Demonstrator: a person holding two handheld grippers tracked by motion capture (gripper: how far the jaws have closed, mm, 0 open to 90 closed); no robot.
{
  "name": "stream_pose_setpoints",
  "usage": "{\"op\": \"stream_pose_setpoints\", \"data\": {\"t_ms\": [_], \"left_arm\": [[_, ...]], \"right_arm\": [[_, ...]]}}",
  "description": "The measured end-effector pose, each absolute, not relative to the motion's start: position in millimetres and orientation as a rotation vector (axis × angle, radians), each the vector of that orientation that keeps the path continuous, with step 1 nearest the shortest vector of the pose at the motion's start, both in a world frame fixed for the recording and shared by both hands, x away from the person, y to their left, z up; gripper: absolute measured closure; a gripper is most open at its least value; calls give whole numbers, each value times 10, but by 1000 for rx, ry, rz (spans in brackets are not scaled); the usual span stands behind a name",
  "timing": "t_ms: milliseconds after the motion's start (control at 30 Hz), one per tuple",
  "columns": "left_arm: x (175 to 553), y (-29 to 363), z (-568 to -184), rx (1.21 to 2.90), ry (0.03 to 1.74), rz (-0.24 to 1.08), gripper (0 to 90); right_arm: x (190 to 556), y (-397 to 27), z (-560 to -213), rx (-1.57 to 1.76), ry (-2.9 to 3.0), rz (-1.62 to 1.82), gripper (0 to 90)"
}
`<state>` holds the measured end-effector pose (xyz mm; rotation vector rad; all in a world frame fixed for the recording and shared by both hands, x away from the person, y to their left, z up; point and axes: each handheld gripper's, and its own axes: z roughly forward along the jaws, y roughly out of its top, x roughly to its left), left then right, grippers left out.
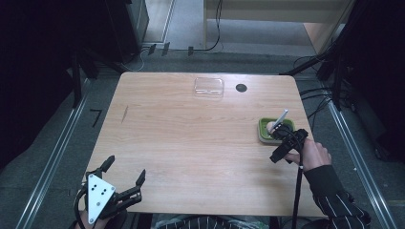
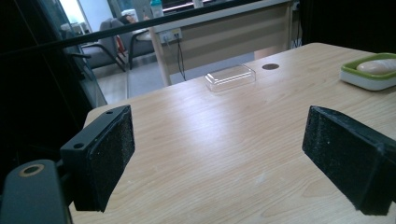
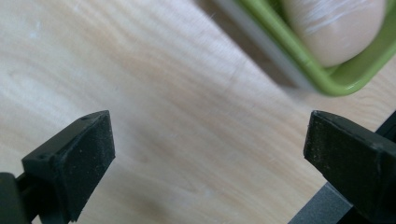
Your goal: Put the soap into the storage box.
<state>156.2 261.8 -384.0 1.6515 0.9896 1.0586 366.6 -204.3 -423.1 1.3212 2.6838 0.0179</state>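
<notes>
From the high view, the right gripper (image 1: 286, 135) hangs over the right side of the tabletop (image 1: 191, 143), just at the near edge of a green soap dish (image 1: 264, 131) that holds a pale bar of soap (image 1: 271, 126); the person's right hand (image 1: 313, 153) grips it from behind. The left gripper (image 1: 125, 174) sits at the near left corner, its jaws spread with nothing between them, and a clear plastic lid (image 1: 209, 87) lies near the far edge beside a dark round hole (image 1: 241, 88). In the left gripper view, the lid (image 2: 230, 76) lies ahead between the wide-apart jaws, the dish (image 2: 369, 74) off to the right. In the right gripper view, the jaws stand spread over bare wood, pinching nothing, with the dish (image 3: 299, 65) and its soap (image 3: 334, 28) just beyond them at the upper right.
</notes>
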Motion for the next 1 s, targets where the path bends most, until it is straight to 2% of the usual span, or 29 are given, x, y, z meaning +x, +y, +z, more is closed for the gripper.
{"op": "stream_pose_setpoints", "data": {"t_ms": [700, 1000], "left_arm": [[1568, 2616, -3837, 1648, 987, 1056, 96], [1572, 2597, -3838, 1647, 983, 1060, 96]], "right_arm": [[3153, -1992, -4510, 1306, 2684, 25, 23], [3107, -1978, -4560, 1258, 2713, 36, 25]]}}
